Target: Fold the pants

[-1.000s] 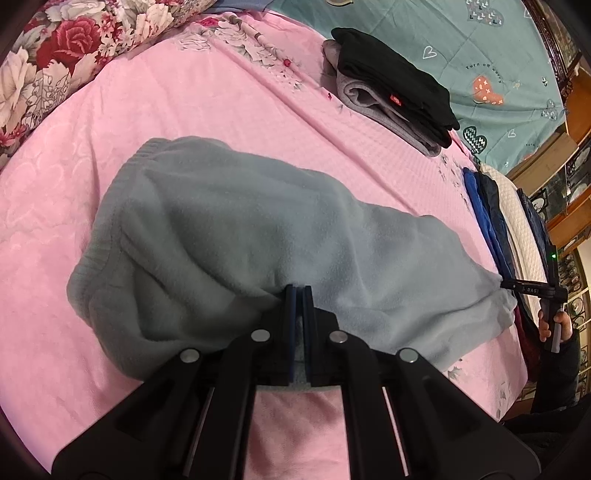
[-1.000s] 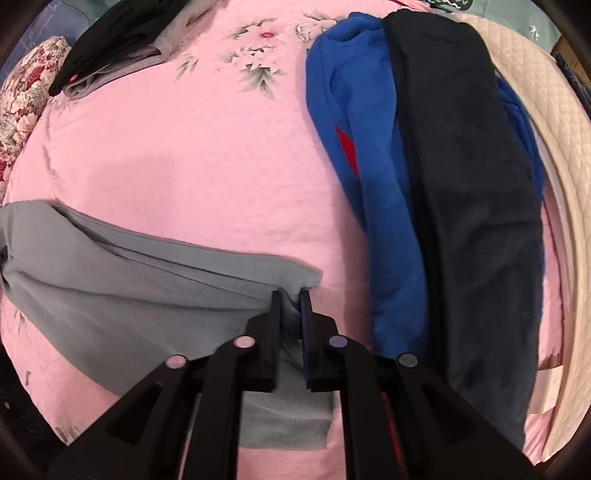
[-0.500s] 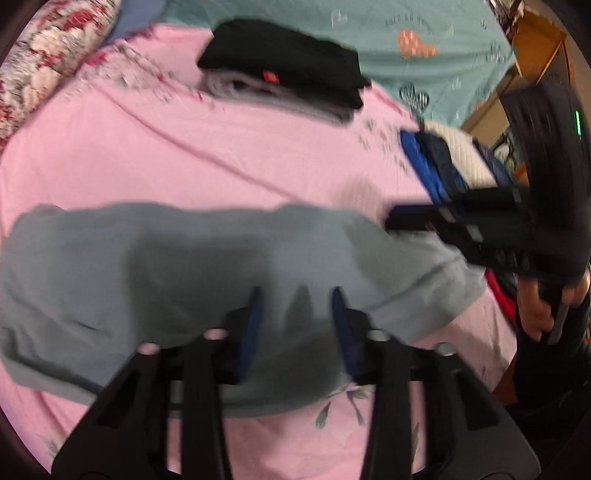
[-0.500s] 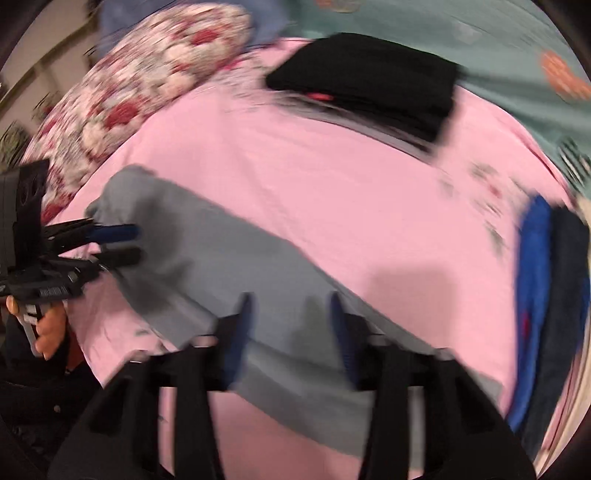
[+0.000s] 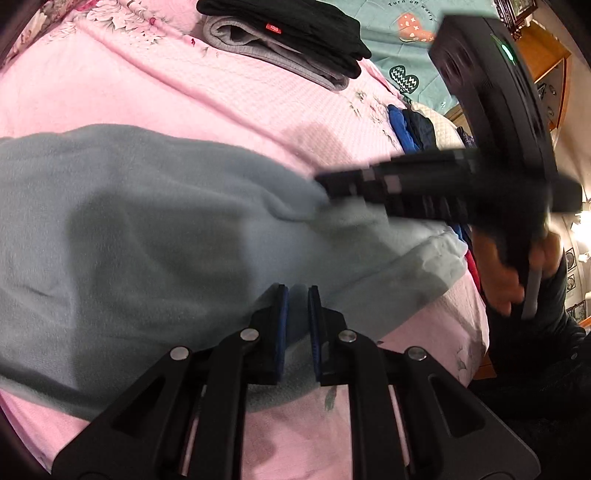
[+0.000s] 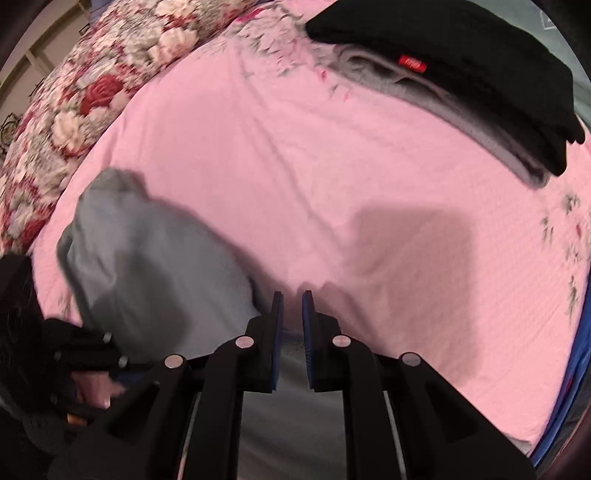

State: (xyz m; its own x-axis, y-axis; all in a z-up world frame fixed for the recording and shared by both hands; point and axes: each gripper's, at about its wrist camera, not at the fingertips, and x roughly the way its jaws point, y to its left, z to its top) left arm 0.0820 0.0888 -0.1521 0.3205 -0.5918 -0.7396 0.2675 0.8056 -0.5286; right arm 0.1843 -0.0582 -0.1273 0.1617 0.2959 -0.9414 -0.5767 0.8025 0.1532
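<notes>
Left wrist view: the grey fleece pants (image 5: 155, 236) lie folded across the pink bedsheet (image 5: 221, 96), their ribbed hem (image 5: 439, 251) at the right end. The left gripper (image 5: 298, 295) hovers over the near edge of the pants, its jaws parted by a narrow gap with grey cloth visible behind that gap; whether the blue pads (image 5: 282, 325) pinch any fabric cannot be told. The right gripper (image 5: 332, 184), blurred, reaches in from the right, its tip at the far fold of the pants; the right hand (image 5: 513, 273) holds its handle. Beyond the pants, a stack of folded garments, black over grey (image 5: 295, 40), rests on the sheet, and blue and dark clothes (image 5: 410, 129) lie at the right edge of the bed. A teal blanket (image 5: 399, 22) shows at the top.

Right wrist view: the right gripper (image 6: 293, 299) has its jaws slightly apart, with pink sheet showing between the tips and grey cloth lower between the pads; a grip cannot be confirmed. The pants (image 6: 155, 273) lie to the left and beneath the gripper. The left gripper (image 6: 85, 354) and left hand (image 6: 96, 387) show at the lower left edge of the pants. A floral quilt (image 6: 81, 92) borders the sheet (image 6: 332, 177) at upper left; the folded stack (image 6: 461, 74) sits at upper right.
</notes>
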